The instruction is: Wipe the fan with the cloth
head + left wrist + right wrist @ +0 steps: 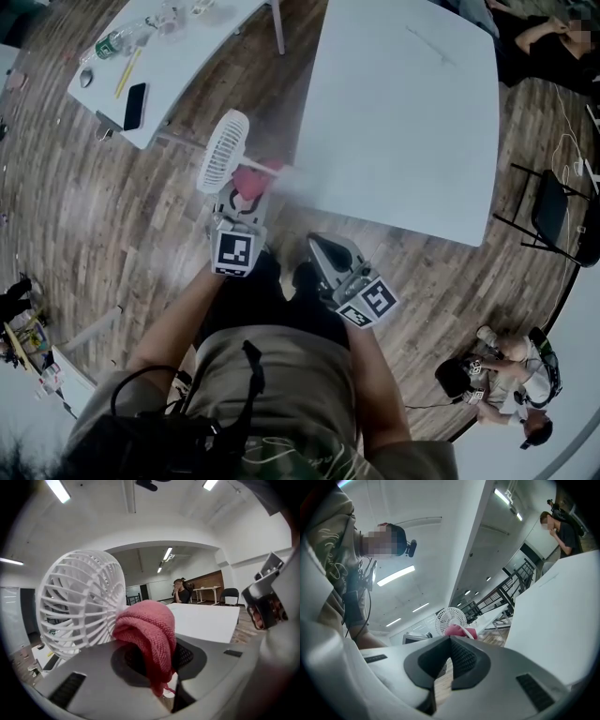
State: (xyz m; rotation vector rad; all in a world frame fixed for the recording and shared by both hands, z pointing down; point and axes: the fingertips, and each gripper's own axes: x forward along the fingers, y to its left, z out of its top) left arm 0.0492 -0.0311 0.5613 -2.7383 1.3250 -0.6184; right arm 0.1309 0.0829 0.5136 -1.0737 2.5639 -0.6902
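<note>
In the head view, the left gripper (241,204) reaches up toward the small white fan (223,150), with the pink cloth (251,178) bunched at its tip against the lower side of the fan's round grille. The fan shows just off the near left corner of the large white table (403,122); what carries it cannot be made out here. The right gripper (319,247) hangs lower, near the person's body and apart from the fan.

In the left gripper view, the left gripper (159,677) has its jaws clamped on the cloth (149,632), which rises between them in a thick fold. The fold touches the edge of the fan (79,606), whose ribbed grille fills the left side.

In the right gripper view, the right gripper (443,667) has its jaws pressed together with nothing between them. Beyond them the fan (451,619) and the cloth (460,631) show small, side by side.

By my reading the wiping is under way or just starting: the cloth is gripped and at the grille. How much of the fan is already wiped cannot be told, and most of the grille probably remains.
</note>
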